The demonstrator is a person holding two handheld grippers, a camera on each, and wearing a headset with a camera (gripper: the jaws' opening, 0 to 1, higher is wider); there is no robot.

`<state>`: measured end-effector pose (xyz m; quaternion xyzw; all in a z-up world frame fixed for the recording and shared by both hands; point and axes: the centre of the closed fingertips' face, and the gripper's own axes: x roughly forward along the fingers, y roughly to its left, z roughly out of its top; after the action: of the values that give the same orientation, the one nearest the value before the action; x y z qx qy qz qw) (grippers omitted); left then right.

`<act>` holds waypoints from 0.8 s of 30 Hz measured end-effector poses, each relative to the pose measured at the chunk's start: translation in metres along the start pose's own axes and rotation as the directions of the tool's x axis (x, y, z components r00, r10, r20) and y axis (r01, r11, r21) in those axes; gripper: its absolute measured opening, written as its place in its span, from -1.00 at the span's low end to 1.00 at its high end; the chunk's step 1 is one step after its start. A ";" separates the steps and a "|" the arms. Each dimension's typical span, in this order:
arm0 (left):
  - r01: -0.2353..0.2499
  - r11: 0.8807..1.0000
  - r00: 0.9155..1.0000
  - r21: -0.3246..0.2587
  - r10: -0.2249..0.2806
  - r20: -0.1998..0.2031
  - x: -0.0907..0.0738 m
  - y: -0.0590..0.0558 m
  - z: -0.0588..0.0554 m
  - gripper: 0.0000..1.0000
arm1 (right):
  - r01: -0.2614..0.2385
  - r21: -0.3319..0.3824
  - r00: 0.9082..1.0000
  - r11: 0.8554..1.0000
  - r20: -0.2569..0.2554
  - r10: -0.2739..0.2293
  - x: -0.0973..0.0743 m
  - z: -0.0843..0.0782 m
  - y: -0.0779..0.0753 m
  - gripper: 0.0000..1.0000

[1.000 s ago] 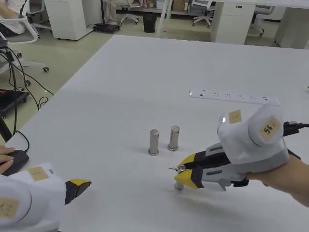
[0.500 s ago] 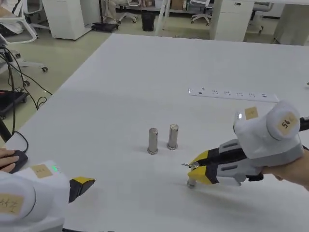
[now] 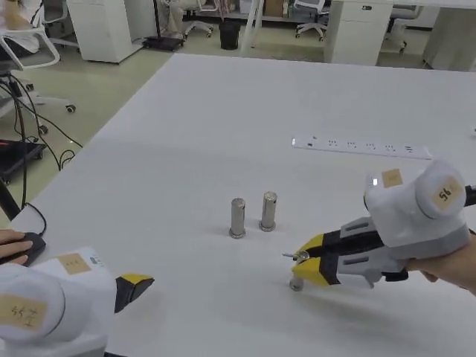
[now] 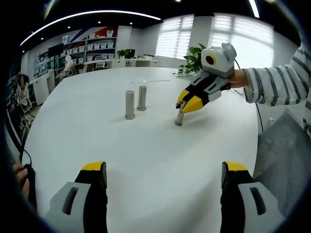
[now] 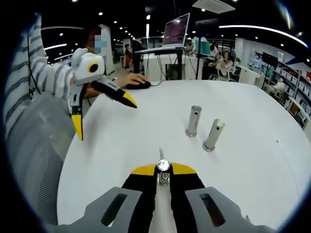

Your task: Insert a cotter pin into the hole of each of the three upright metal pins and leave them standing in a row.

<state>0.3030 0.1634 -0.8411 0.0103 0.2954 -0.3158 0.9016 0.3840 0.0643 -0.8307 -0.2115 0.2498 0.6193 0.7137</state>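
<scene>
White surface (image 3: 186,111) runs wide around the work. The fingers of the right gripper (image 5: 163,171) are clenched on the head of a metal pin (image 4: 179,118). The right gripper view shows a cotter pin (image 5: 161,154) poking forward from that head, while the left gripper view shows the shaft below, its foot on the surface. Two free pins (image 3: 237,218) (image 3: 268,212) stand upright near it, not touching. The left gripper (image 4: 165,171) hovers with fingers released near the surface's edge, open room ahead. A power strip (image 3: 361,148) lies beyond.
</scene>
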 end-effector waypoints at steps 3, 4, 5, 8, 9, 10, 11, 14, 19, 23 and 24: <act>0.000 1.000 1.000 0.001 0.000 0.002 -0.001 0.000 0.001 0.97 | -0.001 -0.011 1.000 1.000 0.000 0.001 0.000 0.000 0.000 -0.79; 0.001 1.000 1.000 0.001 -0.001 0.002 -0.001 0.000 0.001 0.97 | -0.001 -0.012 1.000 1.000 0.001 0.001 0.000 0.000 0.000 -0.79; 0.000 1.000 1.000 0.002 0.000 0.002 -0.002 0.000 0.001 0.97 | -0.001 -0.014 1.000 1.000 0.001 0.001 0.000 0.000 0.000 -0.78; -0.001 1.000 1.000 0.000 0.001 0.005 -0.003 0.000 0.002 0.97 | -0.011 -0.014 1.000 1.000 0.003 0.011 0.000 0.000 0.001 -0.78; -0.001 1.000 1.000 0.000 0.001 0.007 -0.003 0.000 0.003 0.97 | -0.014 -0.012 1.000 1.000 0.004 0.014 0.000 0.000 0.001 -0.78; -0.001 1.000 1.000 0.000 0.001 0.008 -0.003 0.001 0.004 0.97 | -0.016 -0.010 1.000 1.000 0.005 0.016 -0.001 -0.001 0.002 -0.77; -0.001 1.000 1.000 0.000 0.001 0.009 -0.004 0.001 0.004 0.97 | -0.016 -0.010 1.000 1.000 0.005 0.016 -0.001 -0.001 0.002 -0.76; -0.002 1.000 1.000 -0.003 0.002 0.011 -0.004 0.001 0.005 0.98 | -0.005 -0.005 1.000 1.000 0.009 0.005 -0.002 -0.001 0.000 -0.71; 0.001 1.000 1.000 -0.011 -0.001 0.015 -0.005 0.000 0.007 0.99 | 0.015 0.022 0.999 1.000 0.039 -0.016 -0.010 0.003 -0.002 -0.63; 0.004 1.000 1.000 -0.012 -0.004 0.017 -0.006 0.000 0.009 0.99 | 0.019 0.055 0.997 0.998 0.071 -0.022 -0.020 0.008 0.006 -0.49; 0.005 1.000 1.000 -0.012 -0.004 0.018 -0.006 0.000 0.010 0.99 | 0.025 0.060 0.997 0.998 0.078 -0.030 -0.023 0.009 0.008 -0.46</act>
<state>0.3050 0.1648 -0.8298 0.0014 0.2893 -0.3161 0.9036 0.3744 0.0527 -0.8093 -0.1693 0.2367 0.6097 0.7373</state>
